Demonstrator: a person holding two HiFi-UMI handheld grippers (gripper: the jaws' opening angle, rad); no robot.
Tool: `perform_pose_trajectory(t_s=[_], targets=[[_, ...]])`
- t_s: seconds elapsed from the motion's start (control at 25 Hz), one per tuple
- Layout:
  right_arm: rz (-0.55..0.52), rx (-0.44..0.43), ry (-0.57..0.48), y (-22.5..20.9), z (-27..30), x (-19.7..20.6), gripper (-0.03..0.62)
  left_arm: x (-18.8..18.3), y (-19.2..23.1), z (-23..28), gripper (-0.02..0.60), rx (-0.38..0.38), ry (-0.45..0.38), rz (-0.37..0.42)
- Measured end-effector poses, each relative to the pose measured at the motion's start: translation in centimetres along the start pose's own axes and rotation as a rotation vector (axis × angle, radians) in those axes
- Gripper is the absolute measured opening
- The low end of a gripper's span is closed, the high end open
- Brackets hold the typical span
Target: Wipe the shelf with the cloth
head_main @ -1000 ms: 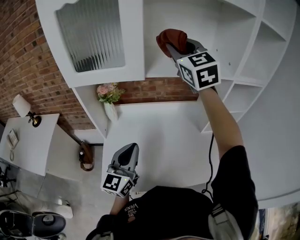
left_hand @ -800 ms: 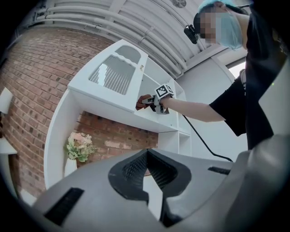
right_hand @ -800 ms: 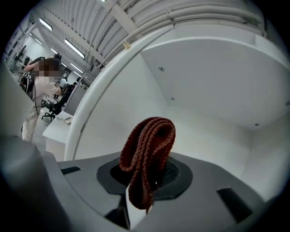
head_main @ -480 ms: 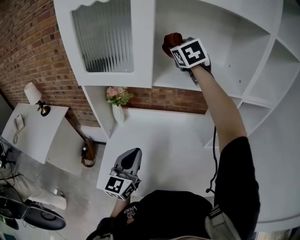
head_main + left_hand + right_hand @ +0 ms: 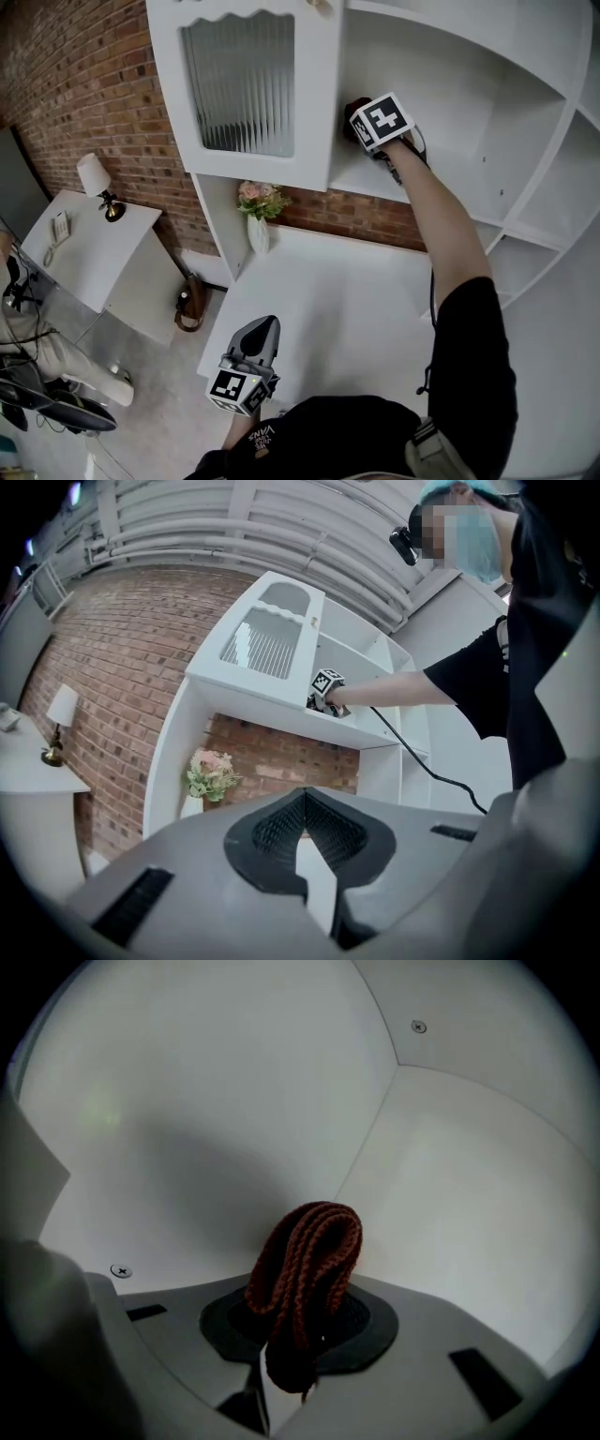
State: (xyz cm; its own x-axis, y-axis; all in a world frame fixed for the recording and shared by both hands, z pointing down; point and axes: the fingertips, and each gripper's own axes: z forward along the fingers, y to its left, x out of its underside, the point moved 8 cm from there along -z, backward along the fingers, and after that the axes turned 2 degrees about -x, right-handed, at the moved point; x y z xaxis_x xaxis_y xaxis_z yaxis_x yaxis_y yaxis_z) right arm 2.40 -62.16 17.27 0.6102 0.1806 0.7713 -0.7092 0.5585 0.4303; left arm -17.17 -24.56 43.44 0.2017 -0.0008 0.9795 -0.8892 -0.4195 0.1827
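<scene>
White shelf [image 5: 450, 173] corner close ahead; right gripper [image 5: 286, 1368] jaws clamp cloth [image 5: 307, 1265]; left gripper [image 5: 303, 803] jaws together.

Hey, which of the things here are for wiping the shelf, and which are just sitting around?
For the job: cloth, right tool clamped on it, shelf.
Sitting around: flower vase, lamp, side table, left tool, held low and empty.

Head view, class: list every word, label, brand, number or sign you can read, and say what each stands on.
"VANS": white print on the person's black top; the smaller line beside it is too small to read.
On the left gripper and right gripper: square black-and-white marker patterns only, no readable letters.
Nothing else is legible.
</scene>
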Motion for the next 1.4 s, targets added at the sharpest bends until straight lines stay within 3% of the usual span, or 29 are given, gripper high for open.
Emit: perform_pose_trajectory(t_s=[0.36,0.8,1.12,1.4], targets=[[-0.034,-0.041,0.072,0.5,1.0,0.7,0.095,0.5,-0.1,-0.6,0.006,-0.024,0.001,-0.005],[-0.143,0.109,0.225,-3.2,-1.7,4.7,0.095,0.6,-0.3,0.2,0.006,0.034,-0.003,-0.005],[-0.246,0.251,0.449,-7.1,-5.1,8.8,0.095,0.9,-0.6,1.6,0.006,0.101,-0.006,-0.02],[-0.281,0.306,0.659,-9.9,-7.1,12.3,0.095,1.0,-0.8,2.6,0.006,0.142,0.002,-0.029]])
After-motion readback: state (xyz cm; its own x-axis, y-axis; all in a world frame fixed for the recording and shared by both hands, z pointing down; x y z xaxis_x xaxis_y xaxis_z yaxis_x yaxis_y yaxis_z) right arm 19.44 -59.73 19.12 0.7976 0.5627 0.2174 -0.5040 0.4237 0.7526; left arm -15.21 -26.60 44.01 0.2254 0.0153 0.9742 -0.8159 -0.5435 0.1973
